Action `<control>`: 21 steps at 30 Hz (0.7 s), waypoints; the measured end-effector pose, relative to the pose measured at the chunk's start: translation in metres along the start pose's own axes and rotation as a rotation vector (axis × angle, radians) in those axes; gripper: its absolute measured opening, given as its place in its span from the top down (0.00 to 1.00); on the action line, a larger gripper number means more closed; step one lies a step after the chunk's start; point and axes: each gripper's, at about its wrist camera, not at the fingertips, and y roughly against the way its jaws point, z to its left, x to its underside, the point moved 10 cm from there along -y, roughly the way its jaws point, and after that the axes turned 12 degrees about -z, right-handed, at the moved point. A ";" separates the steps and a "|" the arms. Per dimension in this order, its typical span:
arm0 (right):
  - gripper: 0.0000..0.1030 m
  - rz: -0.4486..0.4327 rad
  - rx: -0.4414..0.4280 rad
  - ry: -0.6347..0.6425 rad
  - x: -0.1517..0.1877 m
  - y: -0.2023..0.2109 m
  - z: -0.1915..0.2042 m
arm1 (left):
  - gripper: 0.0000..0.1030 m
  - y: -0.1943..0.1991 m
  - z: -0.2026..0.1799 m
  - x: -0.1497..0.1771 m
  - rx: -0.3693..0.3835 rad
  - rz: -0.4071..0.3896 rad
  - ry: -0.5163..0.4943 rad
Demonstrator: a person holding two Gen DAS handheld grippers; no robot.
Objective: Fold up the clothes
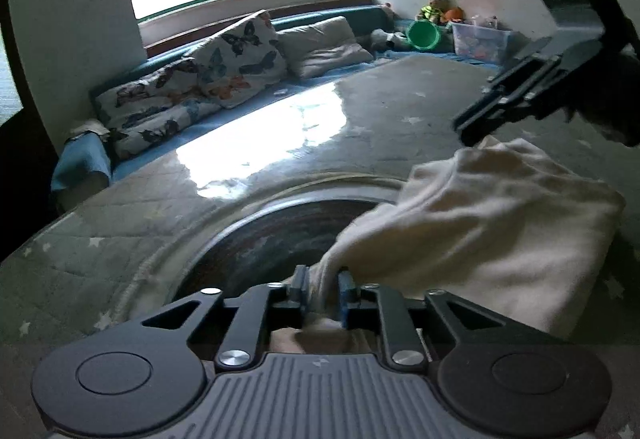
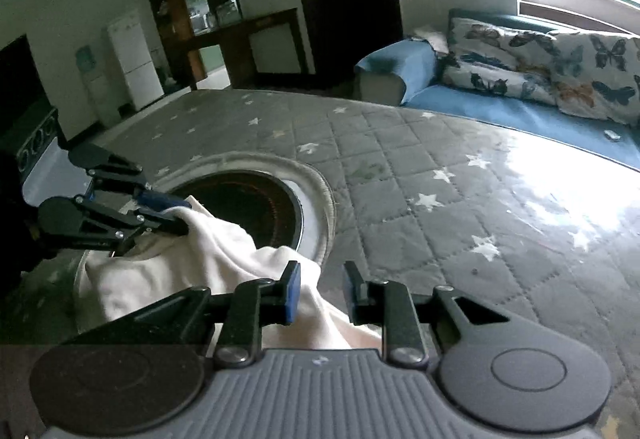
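Observation:
A cream garment (image 1: 480, 219) lies bunched on a grey quilted star-pattern cover (image 1: 132, 199), partly over a dark round plate (image 1: 280, 235) set into it. My left gripper (image 1: 323, 281) has a fold of the garment pinched between its blue pads. In the right wrist view the left gripper (image 2: 182, 215) lifts one end of the garment (image 2: 180, 271). My right gripper (image 2: 323, 291) stands with its jaws apart. The cloth runs between them and touches the left pad only. In the left wrist view the right gripper (image 1: 466, 133) hovers at the garment's far corner.
A blue sofa (image 2: 500, 111) with butterfly pillows (image 1: 224, 71) runs along the window wall. A green bucket (image 1: 423, 35) and a clear plastic box (image 1: 480, 39) sit in the far corner. A white fridge (image 2: 132, 59) and dark cabinets stand across the room.

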 end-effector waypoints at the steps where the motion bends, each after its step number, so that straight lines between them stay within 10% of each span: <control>1: 0.78 -0.002 0.000 -0.003 0.002 0.004 0.001 | 0.70 0.000 0.003 -0.001 -0.012 -0.002 0.001; 11: 0.78 -0.079 0.122 0.092 0.013 0.033 0.020 | 0.72 0.012 0.043 -0.002 -0.241 0.016 0.029; 21: 0.79 -0.043 0.069 0.118 0.019 -0.007 0.045 | 0.72 0.007 -0.026 -0.027 -0.013 -0.065 0.139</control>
